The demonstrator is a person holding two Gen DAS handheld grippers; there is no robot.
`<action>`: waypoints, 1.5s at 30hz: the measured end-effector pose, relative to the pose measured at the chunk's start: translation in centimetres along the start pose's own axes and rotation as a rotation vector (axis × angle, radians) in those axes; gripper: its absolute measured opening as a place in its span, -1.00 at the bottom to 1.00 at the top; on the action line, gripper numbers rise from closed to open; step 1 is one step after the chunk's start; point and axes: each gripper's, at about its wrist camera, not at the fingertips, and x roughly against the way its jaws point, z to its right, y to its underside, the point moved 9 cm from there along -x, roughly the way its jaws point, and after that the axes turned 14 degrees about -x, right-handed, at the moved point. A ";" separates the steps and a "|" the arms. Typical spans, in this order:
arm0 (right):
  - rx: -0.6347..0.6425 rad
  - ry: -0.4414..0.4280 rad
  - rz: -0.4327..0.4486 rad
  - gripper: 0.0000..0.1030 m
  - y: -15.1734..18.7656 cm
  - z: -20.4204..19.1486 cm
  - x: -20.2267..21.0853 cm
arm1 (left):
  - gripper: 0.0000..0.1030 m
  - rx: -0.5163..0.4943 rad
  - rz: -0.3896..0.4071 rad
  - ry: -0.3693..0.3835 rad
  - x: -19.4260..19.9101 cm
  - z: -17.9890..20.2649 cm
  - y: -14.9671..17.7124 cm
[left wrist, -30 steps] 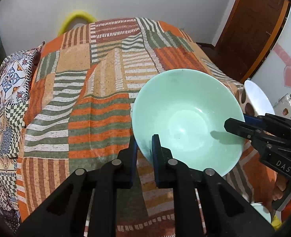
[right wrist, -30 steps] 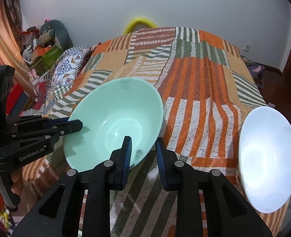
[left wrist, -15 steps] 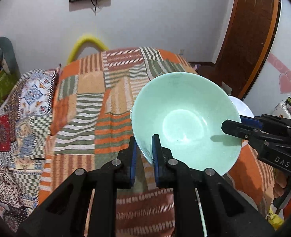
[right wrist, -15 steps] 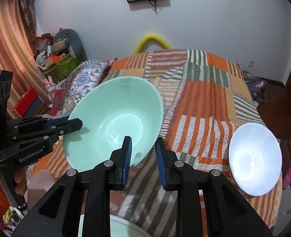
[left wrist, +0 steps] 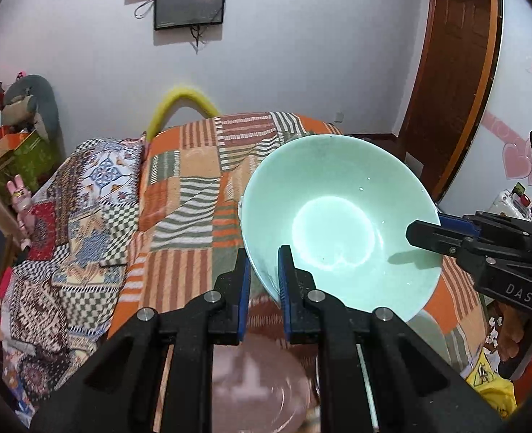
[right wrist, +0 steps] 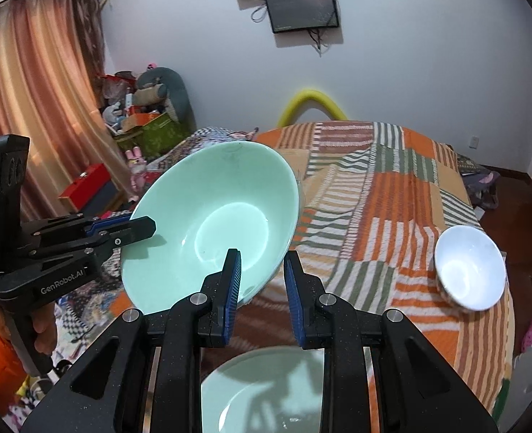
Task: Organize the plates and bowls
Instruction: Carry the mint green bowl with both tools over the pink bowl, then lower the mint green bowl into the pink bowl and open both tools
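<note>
Mint-green bowl (left wrist: 338, 223), glossy, wide-rimmed, tilted toward you, held in the air above the bed (right wrist: 392, 195). Your left gripper (left wrist: 263, 270) is clamped on its near-left rim, one finger inside, one outside. Your right gripper (right wrist: 261, 274) has the jaws apart; the rim sits between them, contact unclear. Second mint bowl (right wrist: 266, 393) lies below. White bowl (right wrist: 469, 267) sits on the bed, far right.
</note>
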 end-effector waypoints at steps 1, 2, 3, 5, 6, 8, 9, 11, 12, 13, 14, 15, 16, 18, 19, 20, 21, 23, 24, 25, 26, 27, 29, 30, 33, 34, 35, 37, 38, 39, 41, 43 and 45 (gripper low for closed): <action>0.003 -0.010 -0.001 -0.57 0.5 -0.5 0.3 | -0.73 0.002 0.001 -0.003 0.6 0.0 0.5; 0.004 -0.015 -0.002 -0.57 0.6 -0.7 0.4 | -0.73 0.006 0.002 -0.006 1.2 0.0 0.9; 0.007 -0.022 -0.005 -0.57 1.1 -1.2 0.5 | -0.73 0.011 0.003 -0.010 1.8 -0.1 1.4; 0.011 -0.032 -0.007 -0.57 1.8 -1.8 0.8 | -0.73 0.019 0.005 -0.018 2.7 -0.3 2.2; 0.016 -0.037 -0.010 -0.57 2.2 -2.2 0.9 | -0.73 0.024 0.005 -0.025 3.3 -0.4 2.8; 0.023 -0.044 -0.016 -0.57 2.9 -2.9 0.9 | -0.73 0.029 0.001 -0.037 4.1 -0.7 3.7; 0.025 -0.048 -0.019 -0.57 3.2 -3.2 0.9 | -0.73 0.030 0.000 -0.042 4.4 -0.8 4.0; 0.034 -0.057 -0.028 -0.57 4.0 -3.9 0.7 | -0.73 0.035 -0.005 -0.051 5.0 -1.0 4.9; 0.035 -0.060 -0.030 -0.57 4.2 -4.1 0.9 | -0.73 0.039 -0.006 -0.056 5.3 -1.1 5.4; 0.036 -0.065 -0.035 -0.57 4.5 -4.4 0.8 | -0.73 0.042 -0.008 -0.059 5.5 -1.2 5.8; 0.037 -0.070 -0.041 -0.57 4.8 -4.7 0.7 | -0.73 0.045 -0.010 -0.062 5.6 -1.4 6.2; 0.039 -0.075 -0.046 -0.57 5.2 -4.9 0.5 | -0.73 0.052 -0.012 -0.065 5.7 -1.6 6.6; 0.040 -0.078 -0.050 -0.57 5.4 -5.1 0.5 | -0.73 0.058 -0.017 -0.068 5.8 -1.9 7.1; 0.044 -0.082 -0.059 -0.57 6.0 -5.4 0.3 | -0.73 0.066 -0.026 -0.072 5.8 -2.1 7.9; 0.047 -0.084 -0.067 -0.57 6.3 -5.6 -0.1 | -0.73 0.068 -0.030 -0.075 5.9 -2.1 8.3; 0.048 -0.084 -0.071 -0.57 6.5 -5.7 -0.1 | -0.73 0.071 -0.035 -0.077 5.9 -2.2 8.7; 0.052 -0.084 -0.081 -0.57 6.9 -5.8 -0.5 | -0.73 0.076 -0.042 -0.078 5.7 -2.4 9.2; 0.053 -0.085 -0.097 -0.57 7.6 -6.0 -1.1 | -0.73 0.087 -0.056 -0.080 5.3 -2.8 10.0; 0.053 -0.086 -0.103 -0.57 7.9 -6.2 -1.2 | -0.73 0.093 -0.061 -0.080 5.2 -2.9 10.4; 0.052 -0.088 -0.116 -0.57 8.3 -6.2 -1.6 | -0.73 0.099 -0.068 -0.081 4.9 -3.1 10.9; 0.052 -0.089 -0.122 -0.57 8.6 -6.4 -1.7 | -0.73 0.101 -0.075 -0.084 4.7 -3.2 11.4; 0.051 -0.089 -0.131 -0.57 8.9 -6.4 -2.1 | -0.73 0.103 -0.080 -0.089 4.6 -3.3 11.9; 0.054 -0.086 -0.155 -0.57 9.7 -6.5 -2.9 | -0.73 0.109 -0.091 -0.097 4.2 -3.4 12.7; 0.055 -0.085 -0.162 -0.57 10.1 -6.6 -3.0 | -0.73 0.112 -0.099 -0.100 3.9 -3.5 13.2; 0.063 -0.074 -0.191 -0.57 11.2 -6.7 -3.9 | -0.73 0.128 -0.125 -0.095 2.9 -3.8 14.5; 0.062 -0.072 -0.201 -0.57 11.5 -6.7 -4.3 | -0.74 0.133 -0.132 -0.092 2.6 -3.9 14.8; 0.060 -0.071 -0.210 -0.57 11.8 -6.7 -4.5 | -0.73 0.139 -0.141 -0.089 2.3 -3.9 15.2; 0.057 -0.066 -0.232 -0.57 12.4 -6.6 -5.2 | -0.73 0.149 -0.158 -0.084 1.6 -4.0 16.1; 0.056 -0.064 -0.237 -0.57 12.7 -6.5 -5.4 | -0.73 0.152 -0.164 -0.083 1.4 -4.0 16.3; 0.058 -0.059 -0.248 -0.57 13.0 -6.5 -5.7 | -0.73 0.156 -0.174 -0.081 1.0 -4.0 16.7; 0.059 -0.053 -0.262 -0.57 13.4 -6.4 -6.2 | -0.73 0.164 -0.192 -0.076 0.5 -4.0 17.3; 0.063 -0.044 -0.279 -0.57 13.9 -6.3 -6.8 | -0.73 0.173 -0.209 -0.068 -0.2 -4.0 18.0; 0.065 -0.035 -0.294 -0.57 14.3 -6.3 -7.3 | -0.73 0.175 -0.223 -0.066 -0.7 -4.0 18.5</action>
